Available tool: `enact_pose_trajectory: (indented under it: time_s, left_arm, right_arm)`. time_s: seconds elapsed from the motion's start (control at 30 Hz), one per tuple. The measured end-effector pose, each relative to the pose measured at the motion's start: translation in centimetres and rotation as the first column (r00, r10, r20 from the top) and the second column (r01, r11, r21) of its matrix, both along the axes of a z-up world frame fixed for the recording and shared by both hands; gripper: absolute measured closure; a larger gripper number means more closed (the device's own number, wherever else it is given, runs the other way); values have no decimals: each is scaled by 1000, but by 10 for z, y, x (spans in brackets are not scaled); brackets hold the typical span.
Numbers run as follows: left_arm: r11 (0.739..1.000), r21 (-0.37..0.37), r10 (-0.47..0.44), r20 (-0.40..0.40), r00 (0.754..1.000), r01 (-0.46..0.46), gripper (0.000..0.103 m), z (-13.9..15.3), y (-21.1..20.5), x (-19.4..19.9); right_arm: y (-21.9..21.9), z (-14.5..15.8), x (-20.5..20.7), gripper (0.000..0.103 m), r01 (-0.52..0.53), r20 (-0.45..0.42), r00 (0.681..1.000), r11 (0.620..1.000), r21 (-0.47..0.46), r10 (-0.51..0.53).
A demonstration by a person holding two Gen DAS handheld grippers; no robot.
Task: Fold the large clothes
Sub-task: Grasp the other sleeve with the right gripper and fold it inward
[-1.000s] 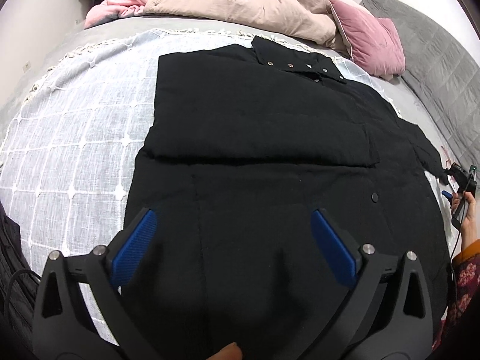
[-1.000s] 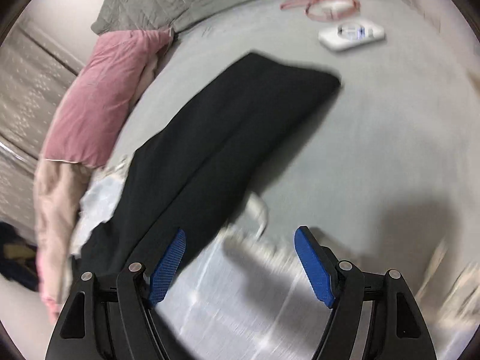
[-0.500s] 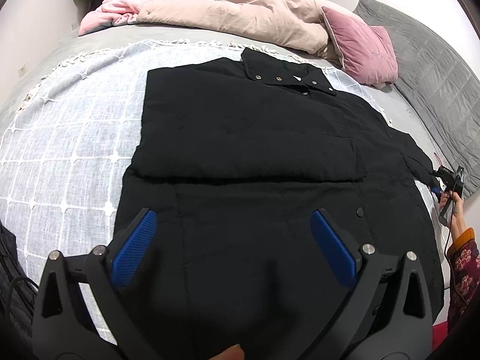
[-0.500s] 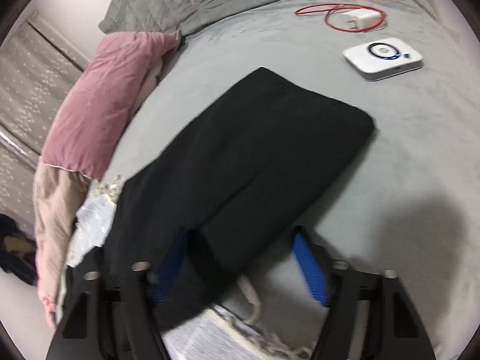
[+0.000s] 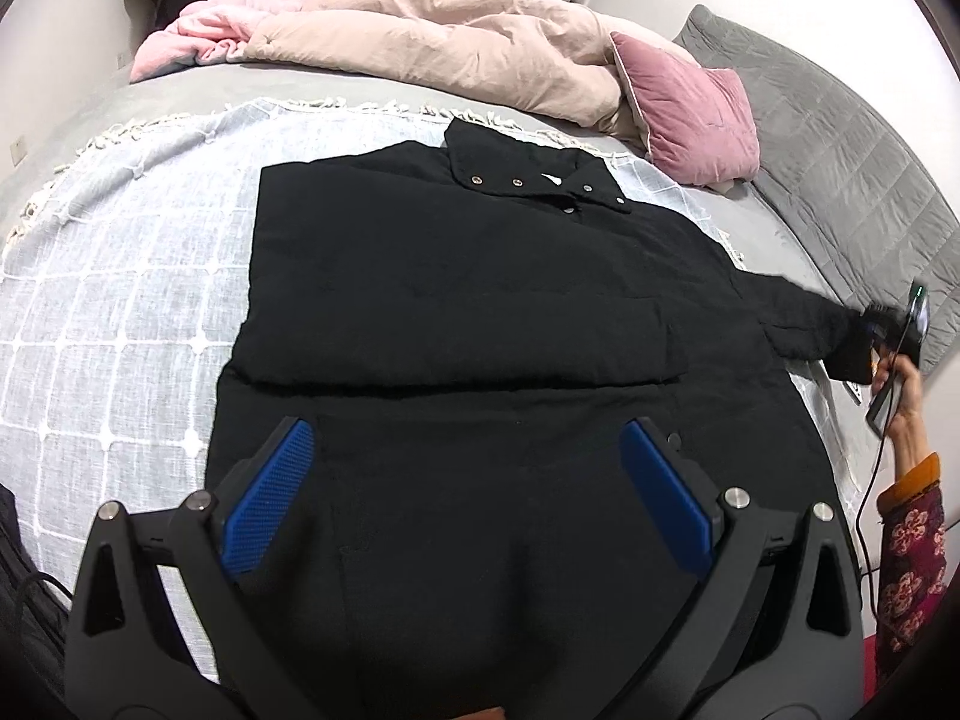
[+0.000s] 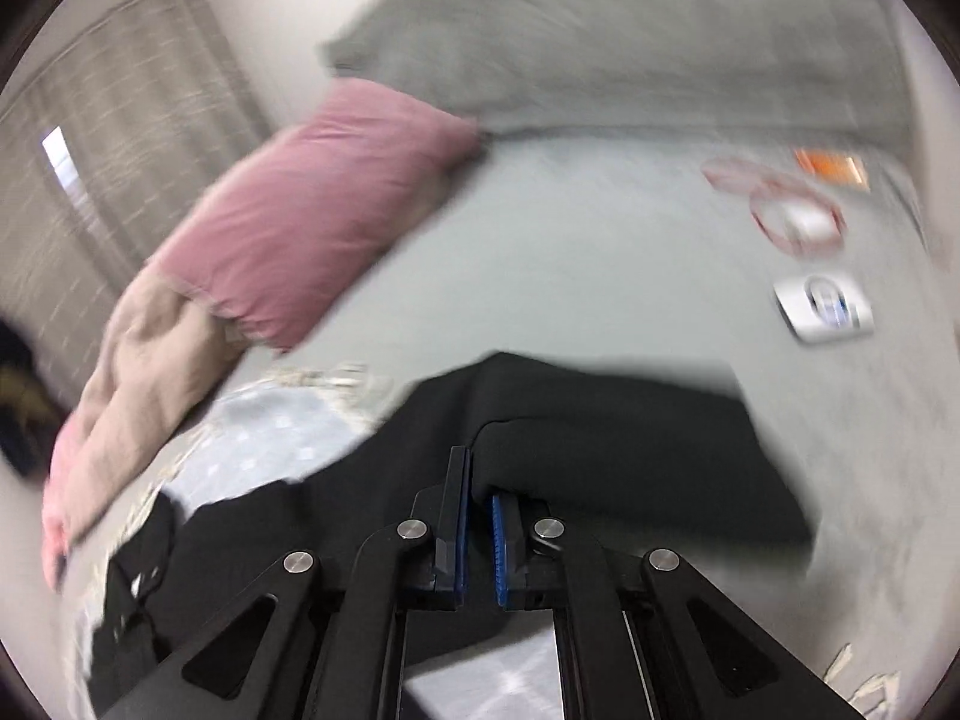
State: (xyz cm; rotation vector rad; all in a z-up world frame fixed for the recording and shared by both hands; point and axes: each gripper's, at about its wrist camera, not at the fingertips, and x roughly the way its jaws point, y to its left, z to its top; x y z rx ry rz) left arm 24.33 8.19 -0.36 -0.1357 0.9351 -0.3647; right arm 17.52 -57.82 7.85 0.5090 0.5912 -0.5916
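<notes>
A large black jacket (image 5: 456, 312) lies flat on a white checked blanket (image 5: 120, 312) on the bed, collar at the far end, one sleeve folded across its chest. My left gripper (image 5: 468, 498) is open above the jacket's lower part and holds nothing. My right gripper (image 6: 479, 531) is shut on the end of the other black sleeve (image 6: 600, 444) and lifts it off the bed. In the left wrist view the right gripper (image 5: 882, 330) shows at the far right, holding the sleeve end (image 5: 804, 324).
A pink pillow (image 5: 690, 108) and a beige duvet (image 5: 450, 42) lie at the far end of the bed. A grey quilted headboard (image 5: 840, 180) is at the right. A white device (image 6: 825, 306), a red cable (image 6: 780, 210) and an orange packet (image 6: 831, 165) lie on the grey sheet.
My right gripper moved onto the sleeve end, closed on it and raised it. My left gripper pulled back a little and stays open.
</notes>
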Motion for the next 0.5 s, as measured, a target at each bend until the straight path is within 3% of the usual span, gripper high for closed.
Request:
enact_pose_trajectory:
  time_s: [0.1, 0.17, 0.23, 0.33, 0.43, 0.47, 0.5]
  left_arm:
    - [1000, 3, -4, 3, 1000, 4, 1, 6, 2, 1]
    - [1000, -7, -4, 5, 1000, 4, 1, 10, 3, 2]
    - [1000, -19, -2, 8, 1000, 2, 1, 15, 4, 3]
    - [1000, -31, -2, 8, 1000, 3, 1, 19, 0, 4]
    - [998, -62, -1, 6, 1000, 2, 1, 21, -7, 6]
    - [998, -68, -3, -1, 1000, 3, 1, 19, -11, 8]
    - [997, -71, -8, -6, 1000, 7, 1, 18, -13, 10]
  right_arm:
    - [62, 26, 19, 98, -136, -26, 991, 983, -126, 133]
    - [117, 34, 35, 98, -261, -92, 965, 938, -228, 246]
    - [163, 33, 48, 97, -382, -130, 924, 889, -254, 360]
    - [223, 15, 62, 94, -553, -164, 833, 811, -193, 529]
    - [272, -25, 79, 92, -682, -242, 722, 726, -92, 648]
    - [289, -49, 86, 88, -716, -273, 678, 698, -34, 682]
    - [296, -66, 92, 79, -728, -301, 651, 686, 14, 697]
